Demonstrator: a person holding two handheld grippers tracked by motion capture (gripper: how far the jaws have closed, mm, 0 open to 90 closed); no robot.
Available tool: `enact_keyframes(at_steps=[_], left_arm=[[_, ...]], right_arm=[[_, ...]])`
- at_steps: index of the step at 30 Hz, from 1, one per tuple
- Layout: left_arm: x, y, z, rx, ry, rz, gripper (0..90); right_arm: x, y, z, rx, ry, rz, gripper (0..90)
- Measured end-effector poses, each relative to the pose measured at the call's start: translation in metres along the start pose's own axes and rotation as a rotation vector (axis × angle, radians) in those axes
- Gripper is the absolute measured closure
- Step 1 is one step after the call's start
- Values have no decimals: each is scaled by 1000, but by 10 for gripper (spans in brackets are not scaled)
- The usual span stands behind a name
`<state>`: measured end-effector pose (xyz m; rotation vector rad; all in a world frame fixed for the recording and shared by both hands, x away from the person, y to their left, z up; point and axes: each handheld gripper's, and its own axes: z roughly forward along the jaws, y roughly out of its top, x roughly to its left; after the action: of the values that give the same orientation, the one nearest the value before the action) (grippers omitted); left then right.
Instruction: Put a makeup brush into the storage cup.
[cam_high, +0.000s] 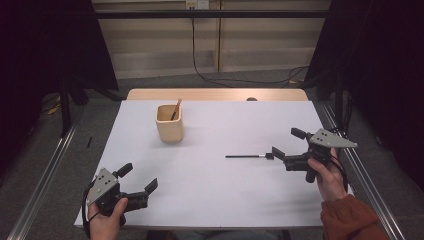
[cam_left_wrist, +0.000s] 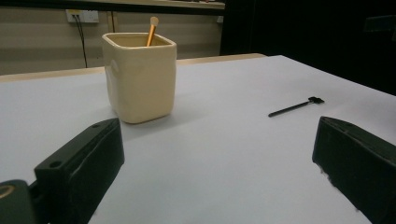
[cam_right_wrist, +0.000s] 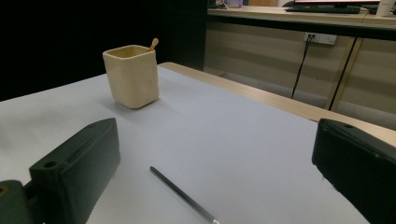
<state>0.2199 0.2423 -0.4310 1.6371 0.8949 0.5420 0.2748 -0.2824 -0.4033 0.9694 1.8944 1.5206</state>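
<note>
At the right of the high view, the right gripper (cam_high: 278, 153) has its jaws apart around the brush end of a thin black brush (cam_high: 246, 156) lying flat on the white tabletop (cam_high: 215, 190). The left gripper (cam_high: 139, 181), lower left, also has its jaws apart, empty. A cream cup (cam_high: 169, 123) holding an orange-handled brush (cam_high: 176, 109) stands upper left of centre.

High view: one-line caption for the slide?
Right gripper, fingers open, reaches for a thin black tool on the white table; cream cup stands beyond.
</note>
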Motion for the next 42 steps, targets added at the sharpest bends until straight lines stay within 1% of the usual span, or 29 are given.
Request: enact_keyframes(at_steps=[3,8,9,11,14,18,21,23,24,25,26,30,33,36,38,40,42], left_arm=[[0,-1,-1,-2,4,0,21],[0,-1,0,2,-3,6,22],[0,-1,0,3,-4,7,22],[0,-1,0,4,-5,7,22],[0,0,-1,3,-4,14,22],[1,0,-1,-2,-1,11,22],[1,0,-1,6,-3,18,22],[2,0,-1,5,-1,18,22],[2,0,-1,8,-1,18,22],[2,0,-1,9,1,14,22],[3,0,-1,9,3,13,22],[4,0,-1,8,9,10,22],[4,-1,0,12,7,10,22],[3,-1,0,15,8,9,22],[5,-1,-1,19,11,9,22],[6,-1,-1,16,14,9,22],[6,-1,-1,17,16,5,22]], right_arm=[[-2,6,7,-6,11,-7,0],[-5,15,20,-3,13,-16,0],[-5,17,24,-5,22,-19,0],[-6,20,28,-6,23,-17,0],[-7,23,36,-3,31,1,0],[-7,26,46,6,49,1,0],[-8,29,54,7,56,2,0],[-9,30,60,10,52,-7,0],[-10,31,64,-2,51,-10,0],[-10,31,67,0,53,-16,0],[-10,32,70,11,58,-27,0],[-10,37,83,49,76,-46,0],[-10,40,89,67,70,-62,0],[-11,41,97,114,78,-63,6],[-11,42,100,135,95,-59,0],[-11,41,102,151,111,-43,0],[-10,40,103,195,142,-55,0]])
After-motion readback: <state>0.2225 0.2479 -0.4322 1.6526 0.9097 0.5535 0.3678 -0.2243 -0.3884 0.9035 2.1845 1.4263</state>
